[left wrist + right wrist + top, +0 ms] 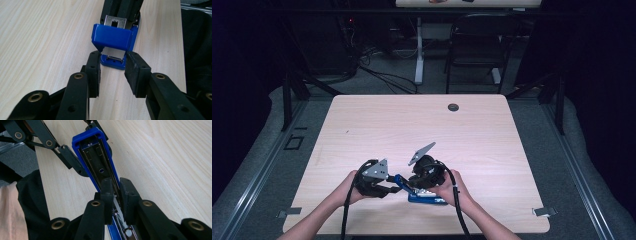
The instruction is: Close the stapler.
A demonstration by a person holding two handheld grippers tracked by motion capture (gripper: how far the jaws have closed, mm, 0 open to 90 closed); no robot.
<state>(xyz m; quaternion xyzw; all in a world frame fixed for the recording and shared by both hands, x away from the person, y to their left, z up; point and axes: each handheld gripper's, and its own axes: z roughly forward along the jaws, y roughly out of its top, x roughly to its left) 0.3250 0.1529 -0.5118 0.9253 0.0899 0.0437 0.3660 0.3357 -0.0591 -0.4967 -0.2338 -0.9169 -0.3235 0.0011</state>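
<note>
At the high view's lower centre, the left gripper (113,65) clasps a hinged-open blue plastic stapler's (111,37) lid while the right gripper (115,187) pinches its metal staple rail (117,208).

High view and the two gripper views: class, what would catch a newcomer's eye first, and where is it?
The bright blue stapler stands out at the near edge of the pale wooden table, swung open. The left gripper closes on the blue top's raised end, while the right gripper pinches the metal staple channel inside it. Behind the table, a dark chair stands on the floor.
</note>
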